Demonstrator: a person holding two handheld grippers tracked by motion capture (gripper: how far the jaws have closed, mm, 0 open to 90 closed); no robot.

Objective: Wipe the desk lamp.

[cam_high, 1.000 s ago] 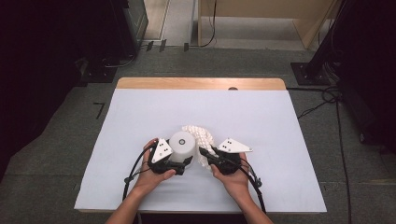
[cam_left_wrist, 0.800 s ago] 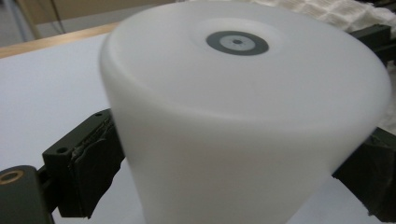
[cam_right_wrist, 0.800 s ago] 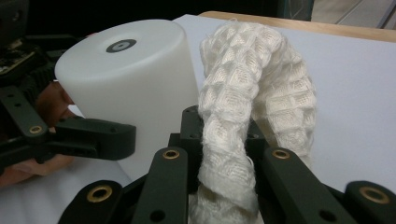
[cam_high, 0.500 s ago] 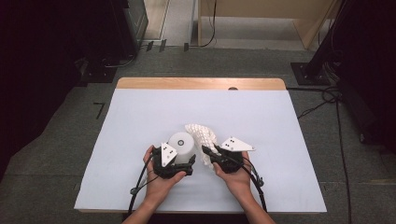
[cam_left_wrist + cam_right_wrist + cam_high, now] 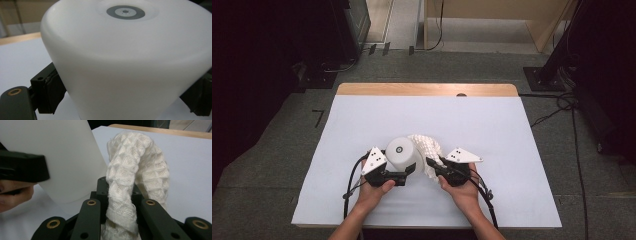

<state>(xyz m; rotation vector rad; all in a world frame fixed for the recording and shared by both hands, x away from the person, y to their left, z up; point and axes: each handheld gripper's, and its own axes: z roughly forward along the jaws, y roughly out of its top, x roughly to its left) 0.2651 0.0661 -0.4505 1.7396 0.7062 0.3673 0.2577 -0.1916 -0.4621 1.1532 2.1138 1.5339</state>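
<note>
The white tapered cup point(image 5: 403, 154) sits upside down near the front middle of the surface point(image 5: 512, 150). Its long axis tips a little off upright, its flat base with a grey ring faces up and its wider end is low. The left claw point(image 5: 411, 170) clamps its side, jaws spread wide around it. Just right of the cup, a white waffle cloth point(image 5: 428, 148) arches up, one end pinched in the pressed-together right claw point(image 5: 431, 163). The surface is covered in white, with a wooden strip along its far edge. Grey carpet point(image 5: 277, 150), cables and dark furniture surround it.
</note>
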